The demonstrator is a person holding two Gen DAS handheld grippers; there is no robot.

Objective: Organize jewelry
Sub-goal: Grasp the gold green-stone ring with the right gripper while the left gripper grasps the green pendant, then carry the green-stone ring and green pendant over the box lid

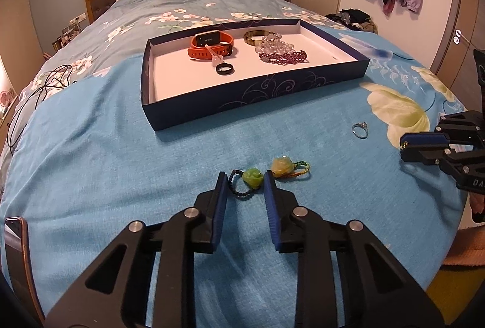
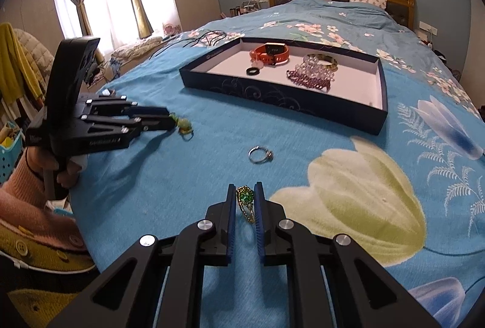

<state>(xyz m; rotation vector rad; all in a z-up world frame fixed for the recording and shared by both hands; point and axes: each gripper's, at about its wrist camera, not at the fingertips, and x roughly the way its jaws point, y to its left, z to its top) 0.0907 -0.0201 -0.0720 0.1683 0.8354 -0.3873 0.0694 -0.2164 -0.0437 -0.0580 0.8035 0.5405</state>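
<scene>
On the bed, mid frame: navy tray with white floor, lying flat on the blue floral cover.
Done so far: tray already holds orange watch, black ring, amber bangle, clear bead bracelet, dark red bead bracelet.
Left to do: four loose pieces on the cover, below the tray in both views; judged a bit over halfway.
Silver ring: centre of right view, small stone setting, lying flat, untouched, well apart from both tools.
Green pendant: carved, on dark braided loop, low centre of left view.
Yellow pendant: carved, on green-orange cord, just beside the green one, right of it.
Green bead ring: gold-green beadwork, lower centre of right view.
Left gripper: fingers wide apart, straddling the green pendant, right finger near the yellow one; no grip yet.
Right gripper: fingers narrow, bead ring between the pads; looks pinched, contact not certain.
Next, my guess: both pieces go to the tray's bare right part.
</scene>
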